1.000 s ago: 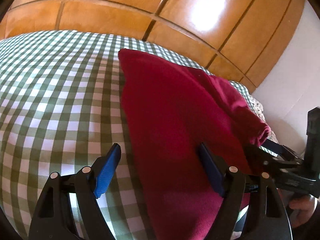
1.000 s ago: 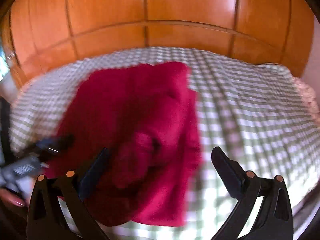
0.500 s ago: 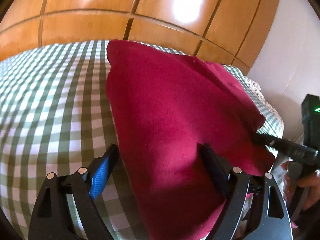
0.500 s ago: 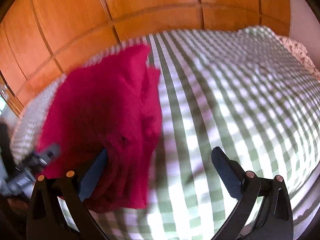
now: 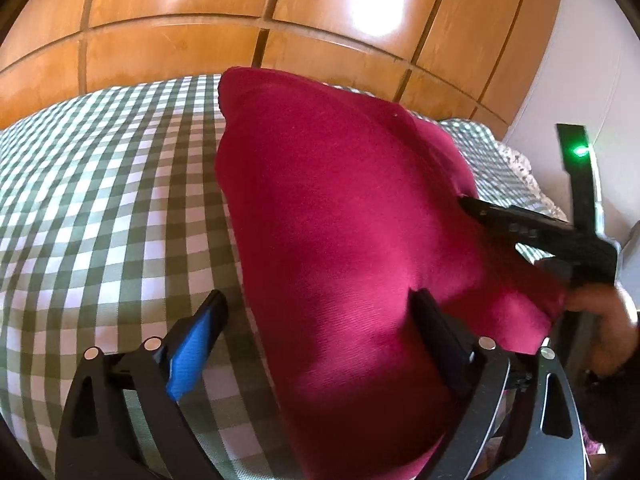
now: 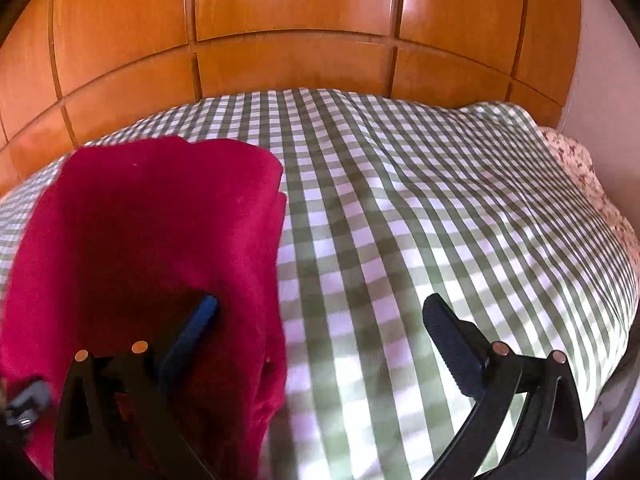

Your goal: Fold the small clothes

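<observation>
A bed with a green-and-white checked cover (image 6: 420, 200) stands against an orange wooden panelled wall (image 6: 292, 20). A folded crimson fabric garment (image 6: 152, 232) lies on its left side.

No legible text — anywhere, any surface.

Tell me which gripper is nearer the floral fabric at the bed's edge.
Right. The right gripper straddles the red garment at its right edge, on the side of the floral fabric; the left gripper straddles the opposite edge, farther away.
</observation>
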`<state>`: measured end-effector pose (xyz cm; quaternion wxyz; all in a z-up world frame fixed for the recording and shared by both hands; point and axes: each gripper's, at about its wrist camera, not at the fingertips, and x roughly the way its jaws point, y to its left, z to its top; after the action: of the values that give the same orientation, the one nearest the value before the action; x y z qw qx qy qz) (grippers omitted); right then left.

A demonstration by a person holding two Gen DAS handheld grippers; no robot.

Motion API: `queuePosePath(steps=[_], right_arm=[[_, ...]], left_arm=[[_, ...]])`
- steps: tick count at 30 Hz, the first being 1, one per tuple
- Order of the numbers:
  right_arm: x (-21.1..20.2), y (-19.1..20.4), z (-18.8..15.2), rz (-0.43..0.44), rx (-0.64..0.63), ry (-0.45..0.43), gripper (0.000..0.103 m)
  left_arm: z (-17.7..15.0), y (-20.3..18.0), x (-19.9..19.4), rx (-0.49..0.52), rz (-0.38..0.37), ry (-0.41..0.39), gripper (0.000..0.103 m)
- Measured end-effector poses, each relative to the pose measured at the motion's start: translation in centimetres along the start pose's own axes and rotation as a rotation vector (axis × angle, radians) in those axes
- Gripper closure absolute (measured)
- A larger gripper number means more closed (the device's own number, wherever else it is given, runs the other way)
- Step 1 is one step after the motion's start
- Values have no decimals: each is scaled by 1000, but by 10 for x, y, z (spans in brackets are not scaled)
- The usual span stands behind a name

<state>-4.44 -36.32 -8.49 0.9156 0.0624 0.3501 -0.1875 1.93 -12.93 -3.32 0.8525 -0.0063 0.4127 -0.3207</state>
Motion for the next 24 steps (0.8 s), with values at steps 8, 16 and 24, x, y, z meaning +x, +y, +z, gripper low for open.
queuePosePath(steps=[8, 16, 24], right_arm=[[-6, -9, -8, 32, 80, -6, 2], [-48, -5, -8, 112, 94, -86, 2], [-31, 4, -26, 57, -52, 10, 2]], left_arm=[[2, 1, 2, -2, 12, 16, 6], [0, 3, -1, -17, 19, 15, 6], [11, 0, -16, 4, 40, -20, 6]])
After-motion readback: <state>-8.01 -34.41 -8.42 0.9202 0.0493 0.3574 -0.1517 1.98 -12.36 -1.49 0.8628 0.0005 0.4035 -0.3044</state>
